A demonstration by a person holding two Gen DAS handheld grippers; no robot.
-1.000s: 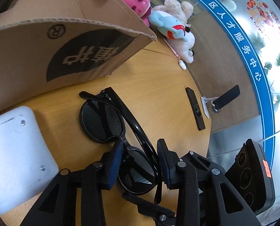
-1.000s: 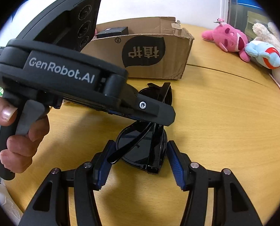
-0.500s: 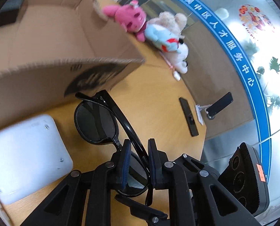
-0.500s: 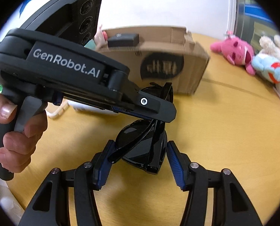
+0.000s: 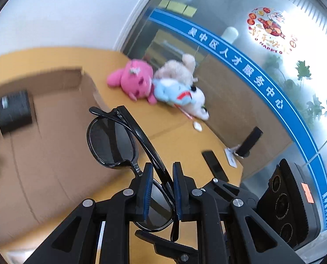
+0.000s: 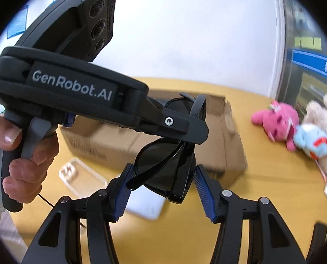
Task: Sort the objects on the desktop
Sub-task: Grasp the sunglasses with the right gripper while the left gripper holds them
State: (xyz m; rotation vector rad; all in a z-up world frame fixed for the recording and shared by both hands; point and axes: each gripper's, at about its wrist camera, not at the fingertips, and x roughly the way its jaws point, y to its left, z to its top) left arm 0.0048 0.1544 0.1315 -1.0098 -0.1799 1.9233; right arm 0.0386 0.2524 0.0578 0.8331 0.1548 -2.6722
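A round-edged wooden desk (image 5: 181,140) is filling the lower part of both views, backed by a plain white wall (image 6: 185,33) and, to one side, a glass partition (image 5: 240,17) carrying a blue band of white Chinese characters (image 5: 251,74) and a colourful round sticker (image 5: 268,25). An open cardboard box (image 5: 53,145) is sitting on the desk with a small black box (image 5: 14,110) lying inside it. Three plush toys are lying together near the desk's far edge: a pink one (image 5: 134,81), a beige one (image 5: 181,70) and a light blue one (image 5: 174,92). A black remote-like bar (image 5: 214,164) and a phone on a small stand (image 5: 250,142) are resting near the rim. In the right wrist view a clear plastic case (image 6: 79,178) and a white flat device (image 6: 145,206) are lying in front of the box.

The left claw (image 5: 162,189) is standing narrow, its blue pads pressing on the folded black sunglasses (image 5: 119,145) at the bridge and folded arms, and the glasses are hanging in the air above the desk, in front of the box. A hand (image 6: 20,162) is gripping that tool's handle. The right claw (image 6: 161,189) is standing about half open around the near end of the sunglasses (image 6: 167,167); one folded temple tip is lying close to the left pad, but whether either pad is really touching the frame cannot be told
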